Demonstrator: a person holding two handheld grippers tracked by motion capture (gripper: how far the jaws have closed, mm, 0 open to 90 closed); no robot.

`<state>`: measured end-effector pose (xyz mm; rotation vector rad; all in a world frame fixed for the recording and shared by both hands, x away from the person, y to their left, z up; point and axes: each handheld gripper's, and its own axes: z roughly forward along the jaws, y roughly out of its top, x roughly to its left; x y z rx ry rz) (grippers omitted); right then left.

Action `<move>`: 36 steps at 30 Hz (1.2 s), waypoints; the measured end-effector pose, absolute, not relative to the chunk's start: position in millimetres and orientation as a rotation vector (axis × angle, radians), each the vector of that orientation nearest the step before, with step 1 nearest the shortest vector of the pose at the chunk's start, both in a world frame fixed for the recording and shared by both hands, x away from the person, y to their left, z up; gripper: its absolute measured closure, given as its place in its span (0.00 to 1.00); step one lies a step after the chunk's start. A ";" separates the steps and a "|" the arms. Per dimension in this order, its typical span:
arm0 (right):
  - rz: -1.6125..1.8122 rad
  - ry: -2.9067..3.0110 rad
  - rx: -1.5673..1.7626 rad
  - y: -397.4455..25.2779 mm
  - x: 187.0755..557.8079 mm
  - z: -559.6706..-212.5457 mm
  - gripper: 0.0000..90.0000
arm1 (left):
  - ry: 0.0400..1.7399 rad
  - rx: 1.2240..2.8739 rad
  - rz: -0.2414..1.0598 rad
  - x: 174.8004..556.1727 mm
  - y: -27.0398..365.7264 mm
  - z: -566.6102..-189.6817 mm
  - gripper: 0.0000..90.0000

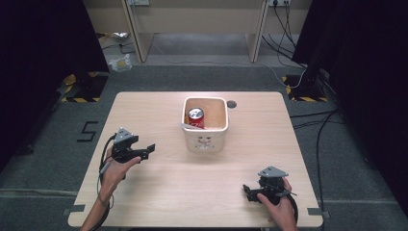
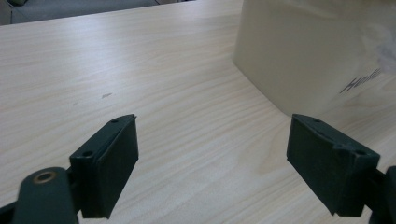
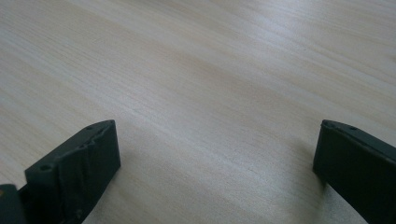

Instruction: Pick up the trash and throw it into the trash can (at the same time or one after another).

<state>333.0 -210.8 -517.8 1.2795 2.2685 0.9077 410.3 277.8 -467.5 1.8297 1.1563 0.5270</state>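
both grippers, left (image 1: 150, 148) & right (image 1: 246, 189), open, empty; can (image 1: 196, 117) in bin (image 1: 206, 139).

Counter (image 1: 159, 192): I log pale wood with fine lengthwise grain. Tub (image 1: 206, 139) at its centre: cream, with a small dark printed face and script on the near wall. Can (image 1: 196, 117) inside the tub: red with a silver top. Left claw (image 1: 150, 148) and right claw (image 1: 246, 191): black, grey plates on top. Floor around the counter: grey carpet, yellow-black hazard tape beyond the tub.
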 end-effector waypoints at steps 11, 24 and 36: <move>0.908 2.269 1.280 -210.8 332.9 -517.8 0.01 | 1.165 1.857 0.520 403.8 276.4 -488.8 0.18; 0.908 2.269 1.280 -210.8 333.0 -517.8 0.01 | 1.161 1.905 0.494 396.9 271.1 -509.3 0.18; 0.908 2.268 1.280 -210.8 333.0 -517.8 0.01 | 1.165 1.952 0.484 389.8 270.0 -520.0 0.18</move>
